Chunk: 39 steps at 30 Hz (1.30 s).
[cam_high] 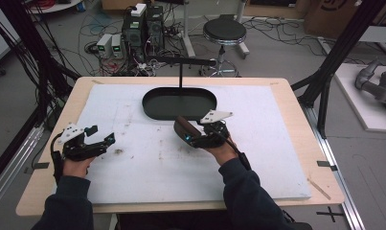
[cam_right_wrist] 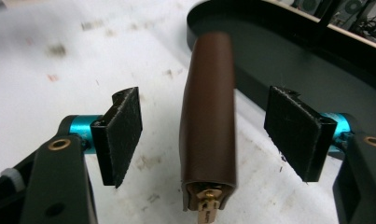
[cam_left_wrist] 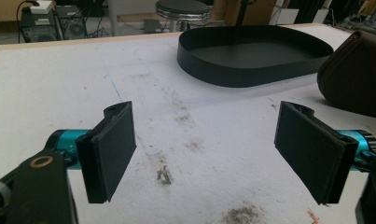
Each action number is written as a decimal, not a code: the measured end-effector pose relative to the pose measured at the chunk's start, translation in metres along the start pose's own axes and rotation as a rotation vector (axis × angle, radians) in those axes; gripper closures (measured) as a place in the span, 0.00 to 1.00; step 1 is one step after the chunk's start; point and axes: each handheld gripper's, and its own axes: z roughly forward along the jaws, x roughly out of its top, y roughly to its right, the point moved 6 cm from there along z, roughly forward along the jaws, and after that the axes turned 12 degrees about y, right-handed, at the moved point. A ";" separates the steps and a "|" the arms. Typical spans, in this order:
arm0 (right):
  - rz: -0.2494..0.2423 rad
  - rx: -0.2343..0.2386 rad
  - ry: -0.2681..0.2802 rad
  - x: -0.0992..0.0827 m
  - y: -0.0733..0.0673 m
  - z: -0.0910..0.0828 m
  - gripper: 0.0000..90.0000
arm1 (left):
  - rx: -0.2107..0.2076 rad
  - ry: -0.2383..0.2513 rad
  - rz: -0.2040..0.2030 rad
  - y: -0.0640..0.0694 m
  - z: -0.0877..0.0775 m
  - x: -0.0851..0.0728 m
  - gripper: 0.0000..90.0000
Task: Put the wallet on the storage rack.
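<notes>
Where unclasped, brown pouch (cam_right_wrist: pixel 208 121) trayward, endwise.

Brown leather pouch (cam_right_wrist: pixel 208 121) untouched between wide jaws, beside black tray (cam_right_wrist: pixel 288 56).

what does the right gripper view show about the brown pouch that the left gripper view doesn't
Right gripper view: the brown pouch stands on edge between the right gripper, whose pads stand apart from its sides, with a brass clasp at its near end.

Left gripper view: one rounded end of the pouch at the right edge, well off from the left gripper, whose open jaws have bare table between them.

Both: the white table cover and the black oval tray beyond the pouch.
</notes>
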 end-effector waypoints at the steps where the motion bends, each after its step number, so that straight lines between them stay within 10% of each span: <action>1: -0.011 -0.004 -0.010 -0.002 -0.001 0.002 0.31 | -0.002 0.003 -0.001 0.000 0.000 0.000 0.23; 11: -0.051 0.015 -0.072 -0.009 0.005 0.010 0.71 | -0.018 0.019 0.010 0.003 0.000 0.001 0.23; 25: 0.009 0.000 0.010 0.036 0.039 0.011 0.73 | -0.028 0.027 0.024 0.005 0.001 0.002 0.23; 39: 0.056 -0.086 0.006 0.054 0.080 0.077 0.73 | -0.033 0.041 0.023 0.003 0.000 0.003 0.23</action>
